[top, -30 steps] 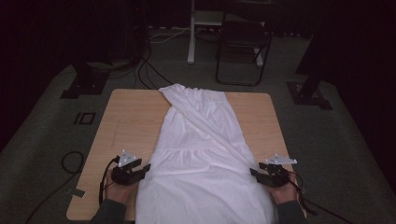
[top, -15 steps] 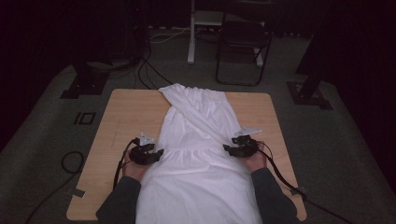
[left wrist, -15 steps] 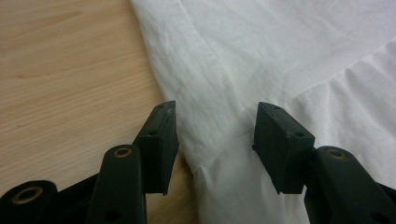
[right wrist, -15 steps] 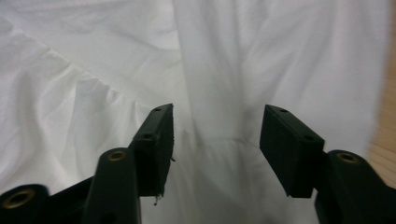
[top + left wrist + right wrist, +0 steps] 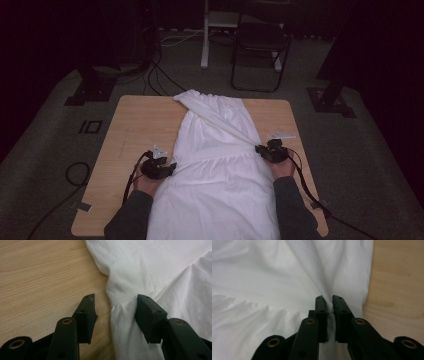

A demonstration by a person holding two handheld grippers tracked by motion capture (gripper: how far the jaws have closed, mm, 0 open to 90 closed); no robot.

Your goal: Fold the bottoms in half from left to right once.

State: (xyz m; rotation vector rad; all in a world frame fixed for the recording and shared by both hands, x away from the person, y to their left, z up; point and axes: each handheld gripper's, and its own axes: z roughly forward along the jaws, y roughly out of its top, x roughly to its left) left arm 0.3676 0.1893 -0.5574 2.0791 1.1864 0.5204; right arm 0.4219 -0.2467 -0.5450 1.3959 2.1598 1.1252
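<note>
- We have the dress (image 5: 220, 165) lying along the table (image 5: 135, 125), its long axis running away from us.
- Our right gripper (image 5: 270, 152) has just been closing and now pinches the dress's right edge.
- Our left gripper (image 5: 159, 167) stands apart-jawed astride the left edge, one jaw touching cloth, not yet pinching.

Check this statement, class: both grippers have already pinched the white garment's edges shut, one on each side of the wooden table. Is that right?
Not quite. The right gripper is pinched shut on the white garment, but the left gripper is open: in the left gripper view its jaws stand apart astride the cloth's edge. The rest holds: one gripper works each side, on the wooden table.
</note>
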